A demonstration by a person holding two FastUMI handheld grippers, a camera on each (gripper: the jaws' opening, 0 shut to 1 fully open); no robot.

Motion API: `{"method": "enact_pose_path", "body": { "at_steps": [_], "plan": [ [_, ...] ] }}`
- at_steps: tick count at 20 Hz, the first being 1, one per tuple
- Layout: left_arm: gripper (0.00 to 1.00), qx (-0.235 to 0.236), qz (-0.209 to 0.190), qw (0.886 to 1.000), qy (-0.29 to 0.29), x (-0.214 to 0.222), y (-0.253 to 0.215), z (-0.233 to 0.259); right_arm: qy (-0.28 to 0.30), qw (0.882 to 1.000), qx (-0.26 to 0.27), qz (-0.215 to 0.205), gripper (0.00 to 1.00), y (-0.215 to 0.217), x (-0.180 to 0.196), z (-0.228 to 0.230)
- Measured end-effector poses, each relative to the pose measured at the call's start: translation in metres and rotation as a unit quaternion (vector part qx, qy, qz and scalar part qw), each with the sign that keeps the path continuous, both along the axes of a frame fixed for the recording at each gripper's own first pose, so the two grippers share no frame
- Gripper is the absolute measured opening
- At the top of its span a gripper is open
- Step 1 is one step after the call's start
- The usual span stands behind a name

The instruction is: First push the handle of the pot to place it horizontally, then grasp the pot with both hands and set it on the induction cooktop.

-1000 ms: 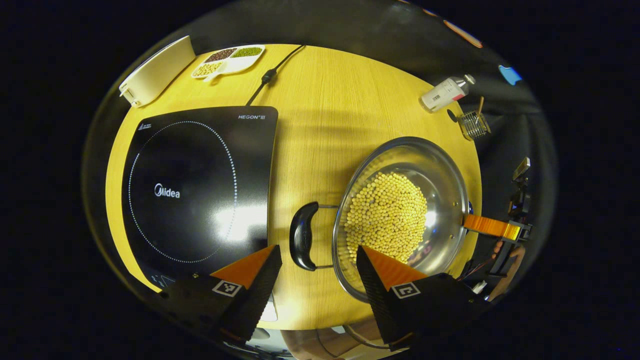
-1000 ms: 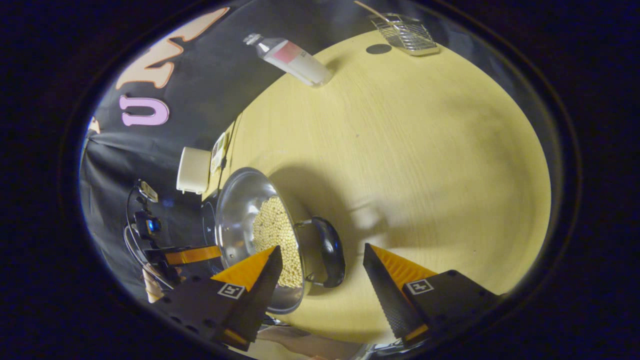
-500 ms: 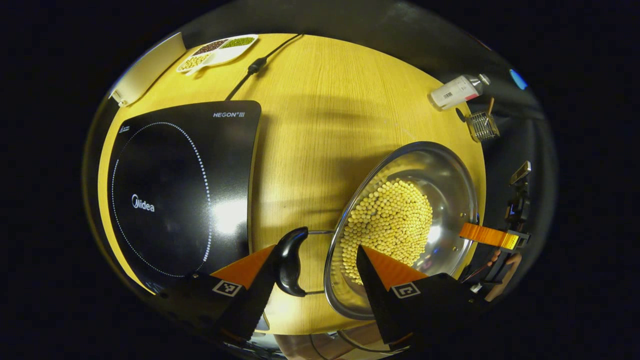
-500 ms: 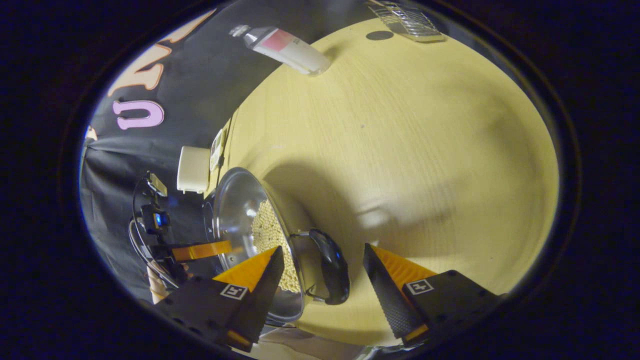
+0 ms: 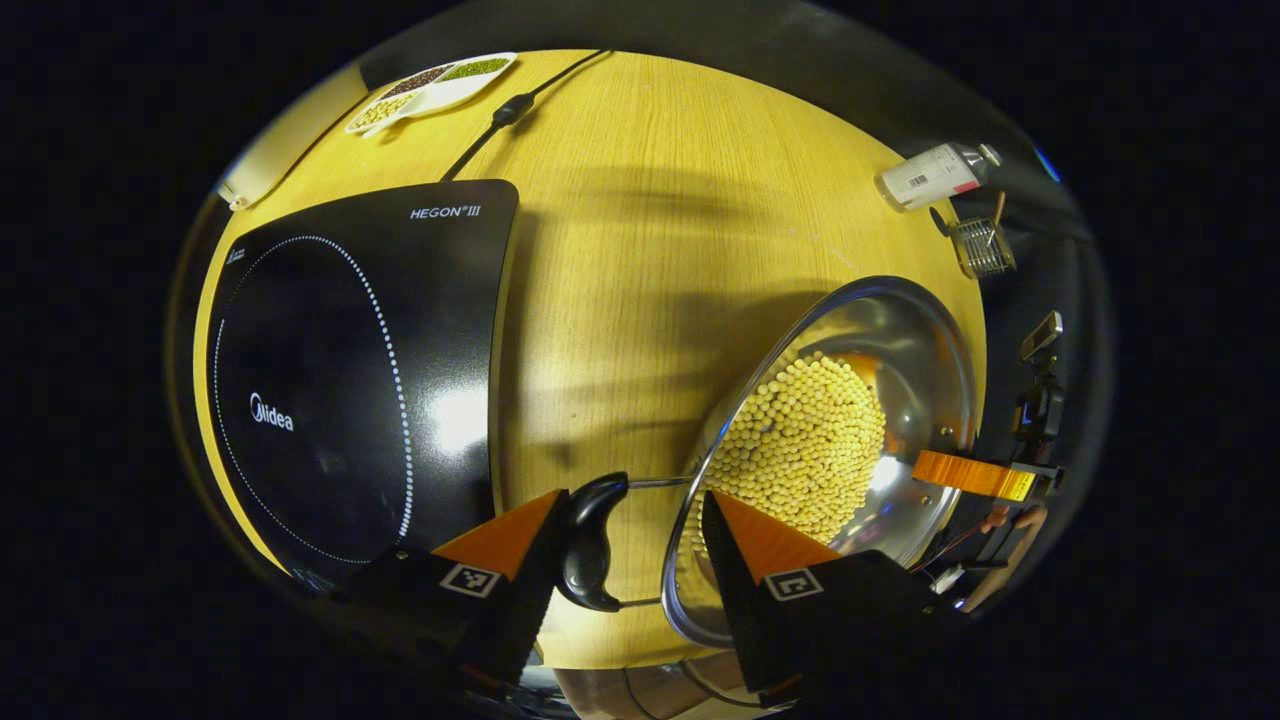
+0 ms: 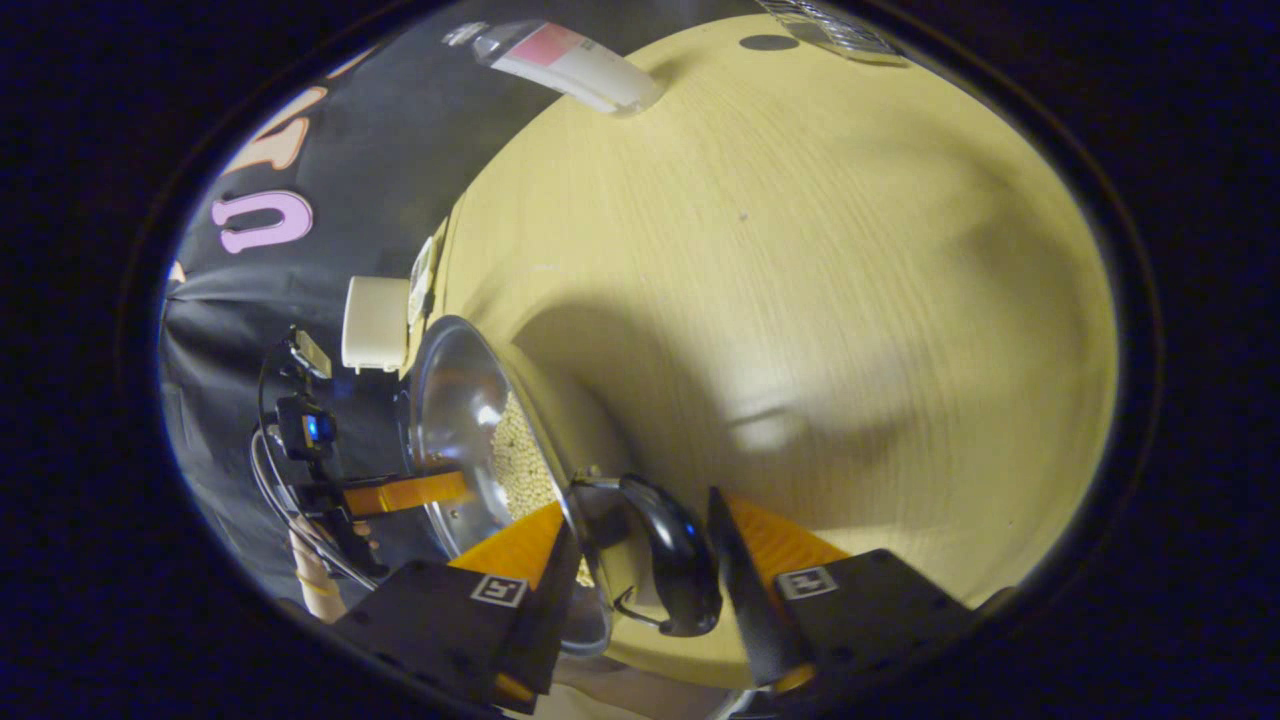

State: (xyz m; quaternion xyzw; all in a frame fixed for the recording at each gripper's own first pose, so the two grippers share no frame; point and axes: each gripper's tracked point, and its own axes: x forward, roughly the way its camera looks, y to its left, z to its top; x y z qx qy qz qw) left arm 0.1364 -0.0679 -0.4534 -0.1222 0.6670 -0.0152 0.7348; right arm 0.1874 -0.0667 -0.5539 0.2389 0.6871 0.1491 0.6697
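Likely a staged kitchen booth: induction cooktop (image 5: 350, 380), wooden table (image 5: 640, 200), black cloth wall (image 6: 330, 200).

One pot (image 5: 850, 440) with two handles (image 5: 590, 545), one cooktop (image 5: 350, 370), one bottle (image 5: 930, 175), one wire basket (image 5: 982, 248), one divided dish (image 5: 430, 85) near the counter's (image 5: 650, 200) far edge, one cable (image 5: 500, 115), perhaps one white box (image 6: 375, 323).

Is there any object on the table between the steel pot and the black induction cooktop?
Nothing visible. Bare wooden table lies between the steel pot of yellow beans and the black induction cooktop; the pot's black side handle points towards it.
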Motion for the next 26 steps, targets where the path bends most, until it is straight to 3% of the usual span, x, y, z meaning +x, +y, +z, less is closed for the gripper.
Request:
{"method": "enact_pose_path", "body": {
  "at_steps": [2,3,4,6,7,8,9,15,18,20,21,26],
  "plan": [
    [0.60,0.001,-0.003,1.000,0.003,-0.004,0.003,0.001,0.017,1.000,-0.007,0.007,0.56,-0.003,-0.003,-0.001],
    [0.64,-0.001,-0.003,1.000,0.009,-0.003,0.002,-0.001,0.017,1.000,-0.009,0.005,0.56,-0.002,-0.001,-0.002],
    [0.63,-0.002,-0.004,1.000,0.009,-0.003,0.003,-0.002,0.016,1.000,-0.010,0.005,0.48,-0.002,-0.001,0.000],
    [0.60,0.000,-0.008,1.000,0.009,-0.002,0.002,0.000,0.019,1.000,-0.011,0.006,0.48,-0.003,-0.003,0.000],
    [0.60,0.002,-0.009,1.000,0.008,-0.001,0.002,0.000,0.020,1.000,-0.014,0.004,0.54,-0.004,-0.002,0.000],
    [0.60,0.004,-0.009,1.000,0.008,-0.002,0.001,0.000,0.014,1.000,-0.019,0.006,0.48,-0.004,-0.002,0.001],
    [0.60,0.004,-0.009,1.000,0.008,-0.003,0.001,0.001,0.008,1.000,-0.027,0.005,0.54,-0.006,0.000,0.000],
    [0.57,0.000,-0.022,1.000,0.010,-0.018,-0.011,0.009,-0.002,0.998,-0.053,0.021,0.59,-0.021,-0.016,0.015],
    [0.59,-0.008,-0.023,1.000,0.013,-0.034,-0.019,0.017,-0.007,0.998,-0.059,0.029,0.49,-0.028,-0.031,0.030],
    [0.61,-0.011,-0.027,0.999,0.019,-0.050,-0.023,0.024,-0.004,0.997,-0.063,0.034,0.54,-0.034,-0.048,0.040],
    [0.61,-0.013,-0.030,0.999,0.020,-0.058,-0.025,0.027,-0.002,0.997,-0.065,0.036,0.49,-0.037,-0.057,0.044],
    [0.59,-0.009,-0.032,0.999,0.023,-0.096,-0.026,0.041,0.002,0.997,-0.068,0.034,0.54,-0.042,-0.096,0.060]
  ]
}}
